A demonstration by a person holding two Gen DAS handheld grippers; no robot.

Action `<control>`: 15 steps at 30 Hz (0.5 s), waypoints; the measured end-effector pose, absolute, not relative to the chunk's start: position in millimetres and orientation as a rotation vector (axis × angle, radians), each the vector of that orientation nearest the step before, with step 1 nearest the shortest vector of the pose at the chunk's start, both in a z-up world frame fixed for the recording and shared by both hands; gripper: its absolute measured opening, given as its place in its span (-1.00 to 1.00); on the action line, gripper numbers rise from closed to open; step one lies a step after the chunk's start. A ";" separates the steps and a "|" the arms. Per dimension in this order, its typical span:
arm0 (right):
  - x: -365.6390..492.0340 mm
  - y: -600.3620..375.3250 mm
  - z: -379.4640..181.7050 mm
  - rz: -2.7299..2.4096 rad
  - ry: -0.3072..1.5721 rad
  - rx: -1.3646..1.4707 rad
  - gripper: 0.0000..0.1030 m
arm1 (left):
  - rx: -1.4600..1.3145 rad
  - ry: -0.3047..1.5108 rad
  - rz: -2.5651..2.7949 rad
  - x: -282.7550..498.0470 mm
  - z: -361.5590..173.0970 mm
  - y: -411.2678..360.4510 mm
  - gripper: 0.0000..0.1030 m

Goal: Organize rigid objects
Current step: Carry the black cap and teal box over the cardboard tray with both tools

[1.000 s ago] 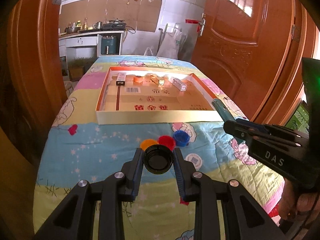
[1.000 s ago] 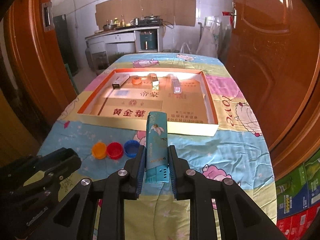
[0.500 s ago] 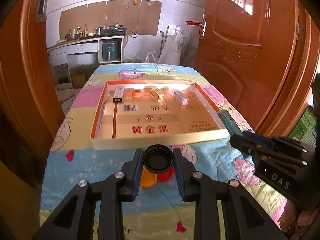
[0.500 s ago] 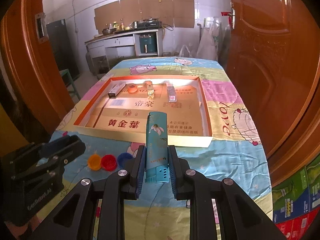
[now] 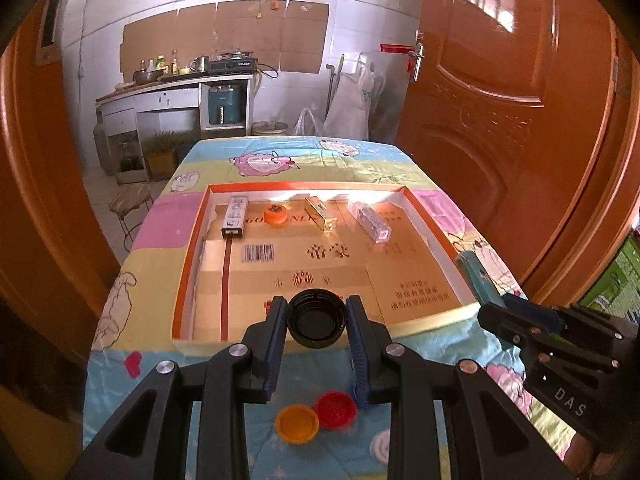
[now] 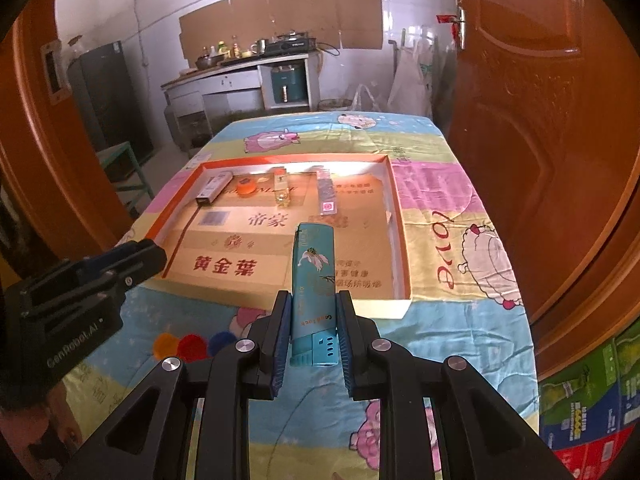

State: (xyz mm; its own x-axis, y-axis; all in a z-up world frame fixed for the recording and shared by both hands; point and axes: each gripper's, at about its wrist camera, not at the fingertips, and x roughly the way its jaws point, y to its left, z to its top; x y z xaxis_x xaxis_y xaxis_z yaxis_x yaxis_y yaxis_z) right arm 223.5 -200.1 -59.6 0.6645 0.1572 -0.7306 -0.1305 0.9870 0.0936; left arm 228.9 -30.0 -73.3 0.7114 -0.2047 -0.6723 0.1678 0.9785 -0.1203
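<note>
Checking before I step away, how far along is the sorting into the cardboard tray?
Done: four small items line the shallow cardboard tray's far end. In hand: left gripper holds a black bottle cap, right gripper a teal lighter. Left: orange cap, red cap, blue cap on the cloth.

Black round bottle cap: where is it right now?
Left wrist view: black round bottle cap sits clamped in the left gripper, above the shallow cardboard tray's near rim.

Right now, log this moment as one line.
left gripper: shut on black cap | right gripper: shut on teal box | both over tray edge
</note>
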 end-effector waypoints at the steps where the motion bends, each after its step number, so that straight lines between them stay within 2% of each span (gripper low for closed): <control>1: 227.5 -201.0 -60.1 0.160 0.831 0.036 -0.56 | -0.055 0.753 -0.205 233.1 -73.4 -29.5 -0.41; 15: 269.7 -197.3 -68.2 0.169 0.858 0.032 -0.56 | -0.072 0.790 -0.194 282.0 -81.4 -27.9 -0.41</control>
